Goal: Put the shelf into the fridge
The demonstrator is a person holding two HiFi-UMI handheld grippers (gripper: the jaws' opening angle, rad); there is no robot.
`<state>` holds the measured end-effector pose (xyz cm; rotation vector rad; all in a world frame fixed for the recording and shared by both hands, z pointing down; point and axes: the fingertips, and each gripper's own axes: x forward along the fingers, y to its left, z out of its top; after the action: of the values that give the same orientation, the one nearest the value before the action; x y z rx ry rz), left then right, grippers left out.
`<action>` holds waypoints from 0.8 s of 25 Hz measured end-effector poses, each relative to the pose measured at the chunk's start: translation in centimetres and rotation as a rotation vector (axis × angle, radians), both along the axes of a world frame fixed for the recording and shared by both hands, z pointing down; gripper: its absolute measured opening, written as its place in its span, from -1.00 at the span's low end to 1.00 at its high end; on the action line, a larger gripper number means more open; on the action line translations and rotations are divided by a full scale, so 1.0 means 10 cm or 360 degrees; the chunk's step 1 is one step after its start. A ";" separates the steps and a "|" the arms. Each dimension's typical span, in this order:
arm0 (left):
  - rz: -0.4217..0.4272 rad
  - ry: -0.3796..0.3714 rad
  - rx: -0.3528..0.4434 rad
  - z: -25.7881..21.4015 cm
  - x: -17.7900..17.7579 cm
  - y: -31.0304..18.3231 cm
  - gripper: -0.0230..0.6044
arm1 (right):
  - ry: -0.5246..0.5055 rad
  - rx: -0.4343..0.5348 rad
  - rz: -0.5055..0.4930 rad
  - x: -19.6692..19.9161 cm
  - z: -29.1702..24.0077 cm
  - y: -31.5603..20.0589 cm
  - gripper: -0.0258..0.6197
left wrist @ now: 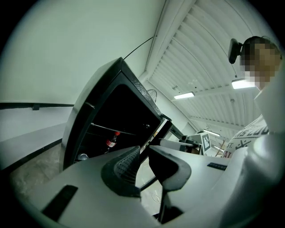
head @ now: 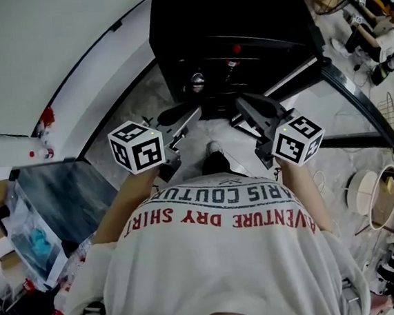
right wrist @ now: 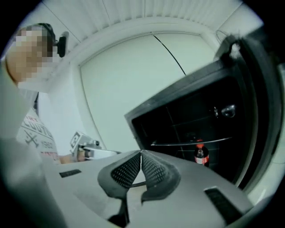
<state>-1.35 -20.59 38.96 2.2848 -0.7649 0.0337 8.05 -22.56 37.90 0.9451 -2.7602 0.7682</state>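
The black fridge [head: 191, 22] stands open in front of me, its door [head: 337, 105] swung out to the right. Inside it a thin shelf [right wrist: 187, 143] lies level across the cavity [left wrist: 111, 130]. A red-capped bottle [right wrist: 201, 156] stands by the shelf [left wrist: 111, 142], and a shiny can [head: 196, 81] sits lower down. My left gripper [head: 191, 114] is held just short of the fridge mouth, its jaws a narrow gap apart [left wrist: 144, 151] with nothing pressed between them. The right gripper [head: 242, 104] is level with it, fingertips touching [right wrist: 141, 153] and empty.
A white wall [head: 34, 51] runs along the left of the fridge. A dark slab on a low stand [head: 62, 194] sits at my left, with small red items [head: 46, 118] by the wall. Round white objects and other clutter [head: 374, 195] crowd the floor at my right.
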 end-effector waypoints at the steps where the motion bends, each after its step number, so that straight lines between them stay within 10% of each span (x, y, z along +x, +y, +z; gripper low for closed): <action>1: 0.0012 0.0010 0.0012 -0.03 0.02 0.04 -0.68 | -0.0007 0.0007 -0.0009 0.00 -0.05 0.08 -0.84; 20: 0.0152 0.0051 0.0117 -0.23 0.13 0.51 -0.69 | -0.0029 0.0077 -0.0029 -0.07 -0.20 0.65 -0.85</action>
<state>0.00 -15.48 36.67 2.3843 -0.6497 0.0131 7.39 -16.01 35.91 0.9252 -2.8107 0.7141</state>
